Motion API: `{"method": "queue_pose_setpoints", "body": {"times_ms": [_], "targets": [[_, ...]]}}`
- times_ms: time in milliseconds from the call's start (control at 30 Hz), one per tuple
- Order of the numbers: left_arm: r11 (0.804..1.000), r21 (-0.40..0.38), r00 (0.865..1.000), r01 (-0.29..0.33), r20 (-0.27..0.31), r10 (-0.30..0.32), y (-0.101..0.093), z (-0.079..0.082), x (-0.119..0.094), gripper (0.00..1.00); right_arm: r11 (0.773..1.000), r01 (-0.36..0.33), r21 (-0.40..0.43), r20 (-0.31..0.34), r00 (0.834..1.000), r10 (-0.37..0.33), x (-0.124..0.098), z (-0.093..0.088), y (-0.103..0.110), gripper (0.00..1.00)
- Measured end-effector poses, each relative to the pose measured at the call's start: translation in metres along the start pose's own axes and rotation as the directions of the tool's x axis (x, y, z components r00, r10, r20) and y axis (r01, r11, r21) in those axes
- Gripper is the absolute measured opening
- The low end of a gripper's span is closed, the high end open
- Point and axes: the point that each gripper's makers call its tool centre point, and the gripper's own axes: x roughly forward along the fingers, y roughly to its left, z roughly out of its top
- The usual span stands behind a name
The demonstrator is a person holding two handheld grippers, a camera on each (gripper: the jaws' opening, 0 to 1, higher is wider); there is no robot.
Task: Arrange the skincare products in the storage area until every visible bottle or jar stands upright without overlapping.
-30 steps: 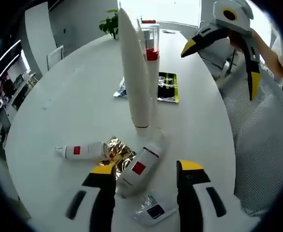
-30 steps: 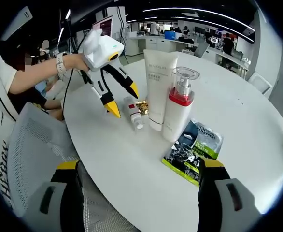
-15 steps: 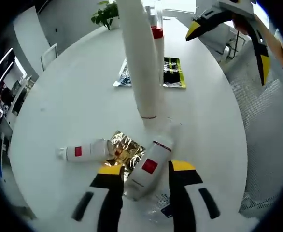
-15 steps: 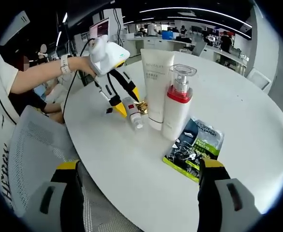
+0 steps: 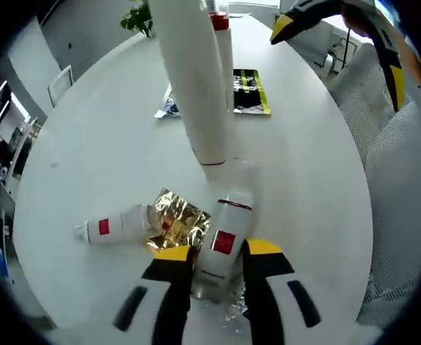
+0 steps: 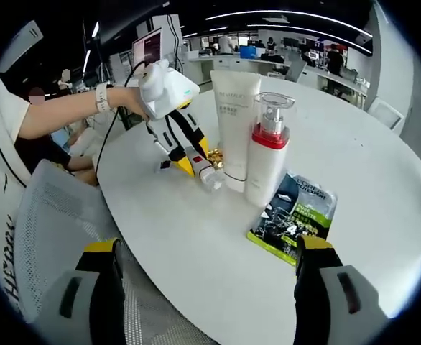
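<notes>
Left gripper view: close above the table (image 5: pixel 88 158), facing down.
Right gripper view: table edge, farther back, facing inward.
Shared: white tube (image 5: pixel 192 86) (image 6: pixel 233 118), pump bottle (image 6: pixel 266 158).

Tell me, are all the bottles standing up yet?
Not yet. The tall white tube and the red-collared pump bottle already stand upright. The left gripper has its jaws around a fallen white bottle. Another small white bottle lies on the table beside gold foil.

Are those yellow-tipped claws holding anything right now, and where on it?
The left gripper is closed around the lying white bottle with a red square label, near its bottom end. The right gripper holds nothing.
</notes>
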Motion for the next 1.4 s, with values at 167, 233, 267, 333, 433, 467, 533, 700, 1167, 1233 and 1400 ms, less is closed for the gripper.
{"method": "queue_pose_setpoints", "body": {"times_ms": [167, 233, 267, 333, 433, 467, 533, 700, 1167, 1233, 1400], "targets": [[0.999, 0.034, 1.000, -0.003, -0.003, 0.003, -0.003, 0.000, 0.000, 0.25, 1.000, -0.004, 0.007, 0.010, 1.000, 0.004, 0.000, 0.001, 0.001, 1.00], [0.999, 0.037, 1.000, -0.003, -0.002, 0.003, -0.004, 0.001, 0.000, 0.25, 1.000, -0.005, 0.012, 0.018, 1.000, 0.005, 0.001, 0.003, 0.001, 1.00], [0.999, 0.042, 1.000, -0.003, 0.000, 0.003, -0.004, 0.001, 0.001, 0.25, 1.000, -0.006, 0.012, 0.019, 1.000, 0.006, 0.001, 0.003, 0.001, 1.00], [0.998, 0.070, 1.000, 0.002, 0.001, -0.002, -0.008, 0.001, 0.000, 0.24, 1.000, -0.023, 0.010, 0.018, 1.000, 0.023, 0.001, 0.003, 0.005, 0.99], [0.996, 0.084, 1.000, -0.016, -0.004, 0.016, -0.008, 0.001, -0.001, 0.23, 0.999, -0.039, 0.021, 0.026, 0.999, 0.039, 0.003, 0.003, 0.008, 0.97], [0.996, 0.084, 1.000, -0.017, -0.007, 0.018, -0.008, 0.001, -0.001, 0.22, 0.999, -0.048, 0.022, 0.035, 0.998, 0.047, 0.004, 0.003, 0.009, 0.96], [0.997, 0.081, 1.000, -0.020, -0.011, 0.021, -0.009, 0.000, -0.002, 0.22, 0.998, -0.054, 0.028, 0.055, 0.997, 0.052, 0.006, 0.005, 0.010, 0.95], [0.998, 0.061, 1.000, -0.026, 0.002, 0.026, -0.016, 0.002, -0.006, 0.21, 0.998, -0.058, 0.038, 0.092, 0.994, 0.055, 0.013, 0.008, 0.012, 0.92], [0.999, 0.011, 0.999, -0.031, 0.032, 0.030, -0.030, 0.005, -0.017, 0.20, 0.985, -0.097, 0.144, 0.160, 0.984, 0.073, 0.035, 0.003, 0.013, 0.80], [1.000, -0.008, 0.999, -0.027, 0.038, 0.027, -0.033, 0.005, -0.017, 0.20, 0.980, -0.108, 0.166, 0.174, 0.982, 0.079, 0.037, 0.003, 0.014, 0.78], [0.998, -0.057, 0.998, -0.012, 0.066, 0.016, -0.042, 0.008, -0.018, 0.20, 0.965, -0.146, 0.217, 0.205, 0.973, 0.101, 0.035, 0.008, 0.016, 0.75]]}}
